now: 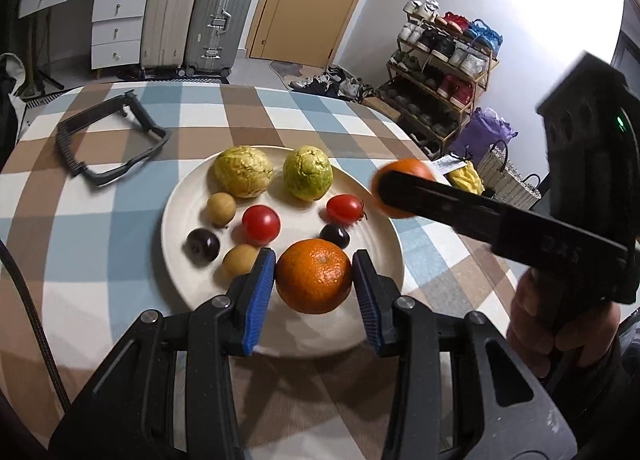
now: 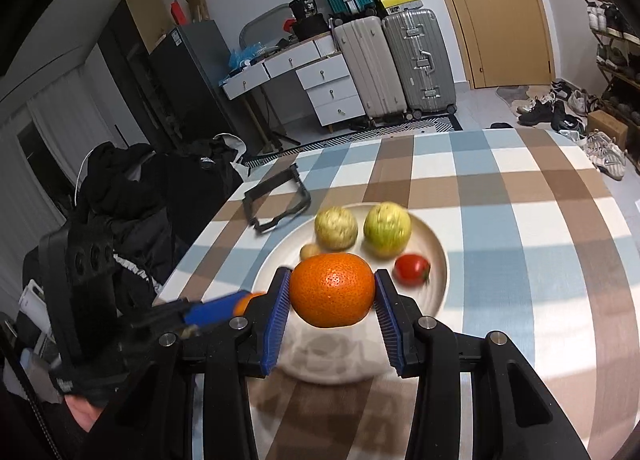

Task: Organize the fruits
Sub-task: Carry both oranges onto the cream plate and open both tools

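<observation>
A white plate [image 1: 176,196] on the checked tablecloth holds two green-yellow guavas [image 1: 243,171], two red tomatoes [image 1: 261,224], two dark plums [image 1: 203,246] and two small tan fruits [image 1: 221,209]. My left gripper [image 1: 314,276] is shut on an orange [image 1: 314,280] just above the plate's near side. My right gripper [image 2: 332,292] is shut on a second orange [image 2: 332,289] and holds it above the plate [image 2: 438,260]. In the left wrist view the right gripper [image 1: 404,190] comes in from the right with its orange [image 1: 408,169] at the plate's right edge.
A black plastic frame [image 1: 108,140] lies on the table left of the plate. The table edge runs behind the plate. Suitcases, a drawer unit, a door and a shoe rack [image 1: 440,72] stand beyond. Dark clothes [image 2: 132,196] are piled left of the table.
</observation>
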`<state>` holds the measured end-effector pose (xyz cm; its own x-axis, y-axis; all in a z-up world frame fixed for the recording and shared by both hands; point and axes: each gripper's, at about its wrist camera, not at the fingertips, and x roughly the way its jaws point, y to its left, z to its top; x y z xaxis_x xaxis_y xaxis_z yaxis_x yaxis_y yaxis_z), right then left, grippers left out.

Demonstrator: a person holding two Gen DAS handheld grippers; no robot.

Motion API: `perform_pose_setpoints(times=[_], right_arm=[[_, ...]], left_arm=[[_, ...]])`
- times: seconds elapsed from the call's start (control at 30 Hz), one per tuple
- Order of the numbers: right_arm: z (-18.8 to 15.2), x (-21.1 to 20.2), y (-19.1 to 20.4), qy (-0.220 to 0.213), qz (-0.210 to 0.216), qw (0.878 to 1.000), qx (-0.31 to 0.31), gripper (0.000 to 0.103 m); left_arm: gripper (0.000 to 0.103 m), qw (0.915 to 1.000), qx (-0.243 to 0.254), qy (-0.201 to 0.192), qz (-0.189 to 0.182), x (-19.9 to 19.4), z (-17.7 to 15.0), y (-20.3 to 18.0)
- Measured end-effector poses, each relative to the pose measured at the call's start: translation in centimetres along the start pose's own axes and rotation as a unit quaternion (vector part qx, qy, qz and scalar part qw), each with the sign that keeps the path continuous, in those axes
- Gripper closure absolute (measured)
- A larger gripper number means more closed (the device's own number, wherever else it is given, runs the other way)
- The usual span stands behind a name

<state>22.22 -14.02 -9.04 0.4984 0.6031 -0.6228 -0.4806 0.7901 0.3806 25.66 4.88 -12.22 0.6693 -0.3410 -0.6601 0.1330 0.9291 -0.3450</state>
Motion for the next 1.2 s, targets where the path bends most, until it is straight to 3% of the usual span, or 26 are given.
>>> perform_pose_setpoints(times=[0.27,0.5,1.03,1.13,1.2], right_arm=[[1.8,5.2,-1.4,0.043,0.002,0.999,0.006,0.061],[1.9,7.3,-1.9,0.059,-0.001,0.998,0.008,0.061],[1.7,8.1,-1.5,0.064,-0.028,0.998,0.004,0.059],[1.8,7.1,-1.6,0.045,-0.026,0.999,0.013,0.050],[1.9,6.2,-1.6,0.038,-0.025,0.999,0.013,0.049]], left_arm=[[0.066,0.9997,0.017,0.021,0.000,3.3,1.2,0.2],[0.066,0.9993,0.025,0.027,-0.002,4.2,1.5,0.6],[0.066,0.9994,0.023,0.027,-0.001,4.7,1.9,0.9],[0.066,0.9995,0.024,0.022,0.001,4.2,2.1,0.8],[0.066,0.9994,0.024,0.023,0.007,3.7,2.2,0.7]])
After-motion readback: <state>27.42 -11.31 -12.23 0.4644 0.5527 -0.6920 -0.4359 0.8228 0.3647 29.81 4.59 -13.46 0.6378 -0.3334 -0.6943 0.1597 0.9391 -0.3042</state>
